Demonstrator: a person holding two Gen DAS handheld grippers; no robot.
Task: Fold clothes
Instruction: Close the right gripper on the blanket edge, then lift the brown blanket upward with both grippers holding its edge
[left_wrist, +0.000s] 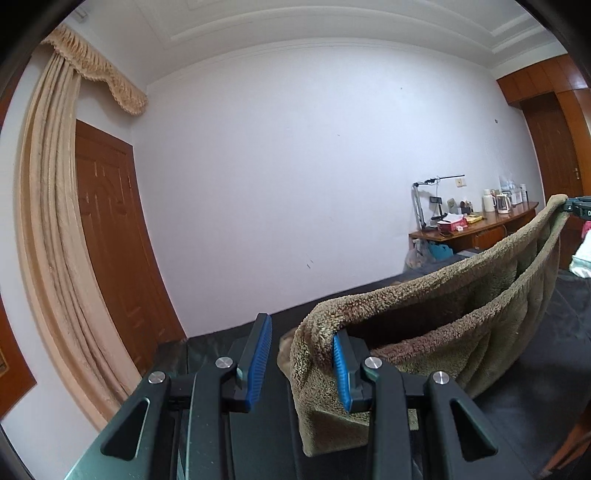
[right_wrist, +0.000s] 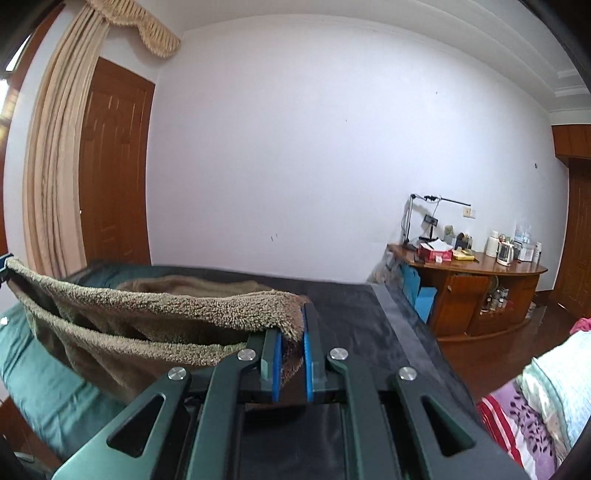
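Observation:
A fuzzy olive-brown garment (left_wrist: 454, 306) hangs stretched in the air between my two grippers, above a dark-covered bed (left_wrist: 561, 325). In the left wrist view my left gripper (left_wrist: 301, 363) stands open; the garment's corner drapes over the right blue-padded finger (left_wrist: 341, 373) and is not pinched. The right gripper shows at the far right edge (left_wrist: 578, 208) holding the other end. In the right wrist view my right gripper (right_wrist: 293, 365) is shut on the garment's corner (right_wrist: 207, 306). The rest of the cloth sags to the left toward the left gripper (right_wrist: 3, 262).
A wooden desk (right_wrist: 469, 280) with a kettle, boxes and a lamp stands by the white wall at right. A brown door (right_wrist: 114, 166) and beige curtain (right_wrist: 51, 155) are at left. Green bedding (right_wrist: 44, 376) lies lower left, patterned quilts (right_wrist: 532, 402) lower right.

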